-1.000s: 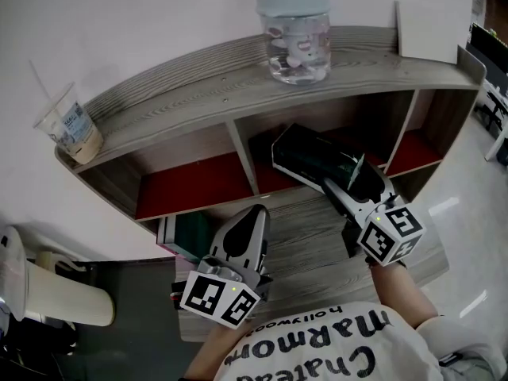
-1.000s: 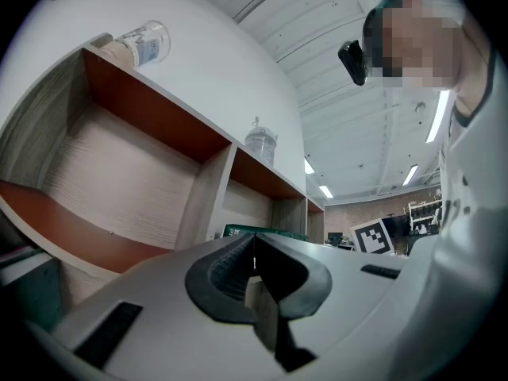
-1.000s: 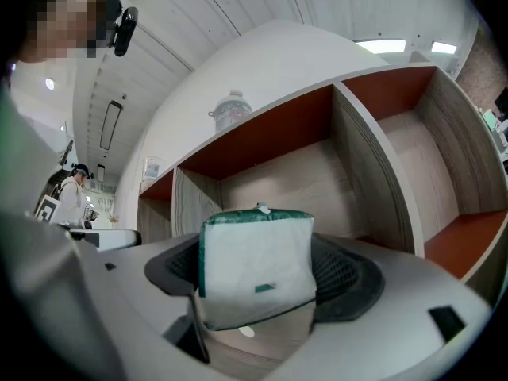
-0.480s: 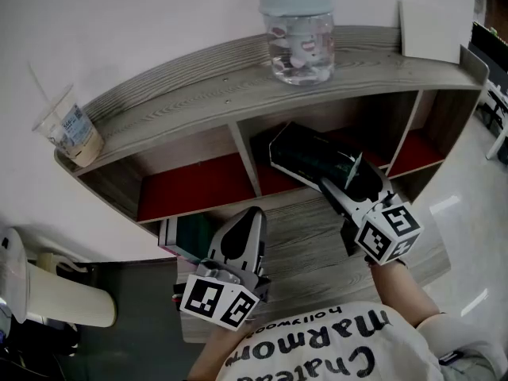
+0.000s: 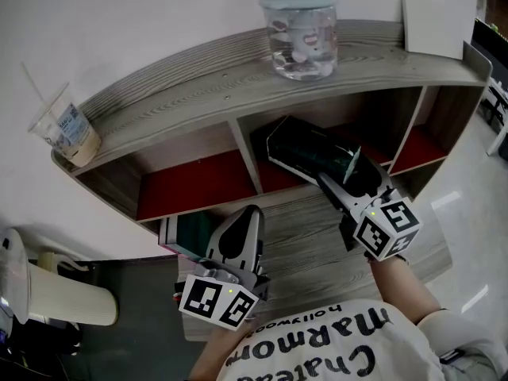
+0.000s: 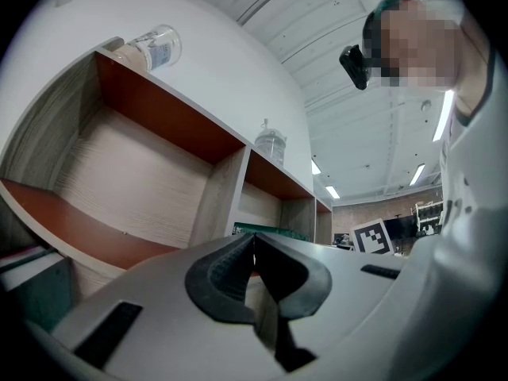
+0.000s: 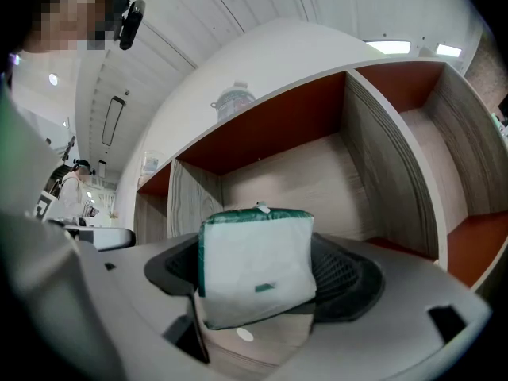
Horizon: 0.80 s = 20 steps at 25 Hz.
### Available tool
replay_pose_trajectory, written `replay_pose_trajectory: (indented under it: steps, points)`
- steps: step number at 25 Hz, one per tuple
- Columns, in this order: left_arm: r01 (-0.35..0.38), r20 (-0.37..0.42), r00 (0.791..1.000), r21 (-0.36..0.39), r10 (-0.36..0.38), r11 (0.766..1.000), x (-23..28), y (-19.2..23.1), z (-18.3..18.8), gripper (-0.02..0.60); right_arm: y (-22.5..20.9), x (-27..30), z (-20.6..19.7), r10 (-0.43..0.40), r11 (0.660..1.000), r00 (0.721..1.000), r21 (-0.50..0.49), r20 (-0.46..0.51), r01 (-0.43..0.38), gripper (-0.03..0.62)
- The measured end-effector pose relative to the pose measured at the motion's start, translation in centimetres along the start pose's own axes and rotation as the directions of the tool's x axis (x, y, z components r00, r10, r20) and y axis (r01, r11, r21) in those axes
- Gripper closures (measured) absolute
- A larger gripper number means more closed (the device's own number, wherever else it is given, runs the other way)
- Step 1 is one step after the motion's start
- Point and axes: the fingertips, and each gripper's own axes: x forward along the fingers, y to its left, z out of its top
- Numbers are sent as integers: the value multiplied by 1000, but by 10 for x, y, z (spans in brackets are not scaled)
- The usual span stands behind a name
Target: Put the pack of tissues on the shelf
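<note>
Against a white wall stands the grey shelf, at whose middle compartment mouth the right gripper clamps the pack of tissues in its fingers, probably needing a push inward and release; the left gripper, fingers together and empty, hangs before the shelf.

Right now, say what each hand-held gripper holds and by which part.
Right hand-held gripper: pack of tissues, clamped at its near end. Left hand-held gripper: nothing, jaws together.

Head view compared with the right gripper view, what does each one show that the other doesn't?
Head view only: the marker cube on the right gripper, and the white panel on top. Right gripper view only: the pale end of the pack of tissues clamped between the fingers. Both: the shelf and the clear jar.
</note>
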Motion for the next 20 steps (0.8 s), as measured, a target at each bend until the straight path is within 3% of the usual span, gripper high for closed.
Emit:
replay_pose_trajectory:
  steps: [20]
  points:
    - [-11, -9, 1000, -7, 11, 1000, 2, 2, -5, 564, 0, 10, -2, 19, 1000, 1000, -12, -16, -19, 190]
